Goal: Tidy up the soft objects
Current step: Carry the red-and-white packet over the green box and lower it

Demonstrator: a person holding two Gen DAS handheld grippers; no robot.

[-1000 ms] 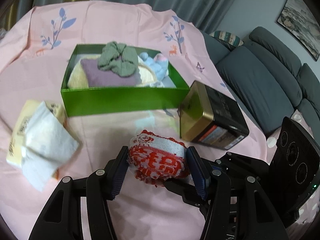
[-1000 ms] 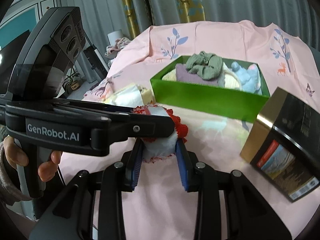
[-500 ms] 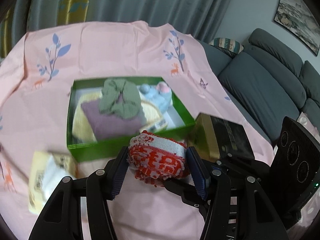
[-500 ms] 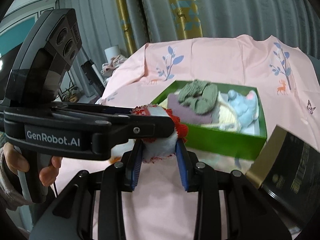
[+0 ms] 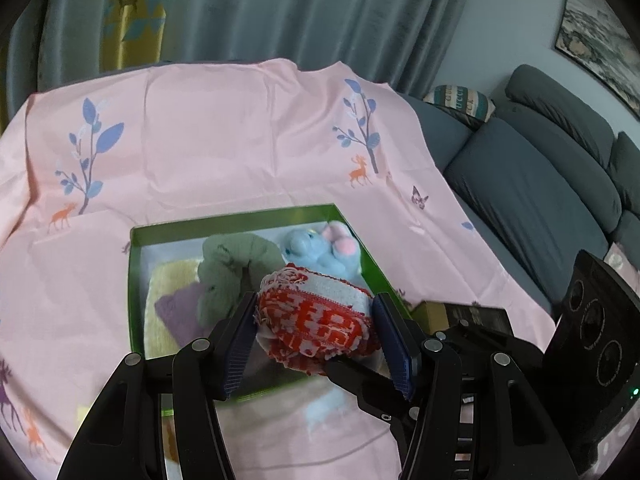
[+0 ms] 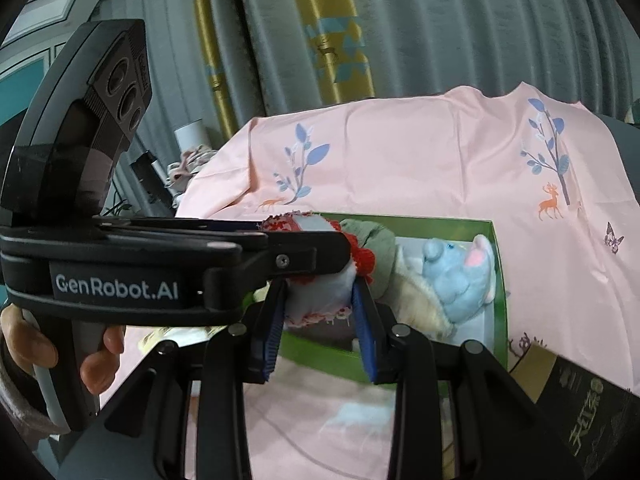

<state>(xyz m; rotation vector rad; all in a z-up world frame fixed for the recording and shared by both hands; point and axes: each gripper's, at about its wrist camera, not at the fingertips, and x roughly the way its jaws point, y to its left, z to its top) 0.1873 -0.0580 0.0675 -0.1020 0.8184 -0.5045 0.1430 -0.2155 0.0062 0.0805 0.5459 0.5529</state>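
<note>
Red-white cloth (image 5: 316, 320), both grippers clamping, above box (image 5: 136, 280)

My pink tablecloth (image 5: 240, 140), printed with blue trees and orange deer, covers the whole surface. On it sit the open green box (image 5: 135, 292) and, just beside its right corner, a black-and-gold tin (image 6: 592, 396).
</note>
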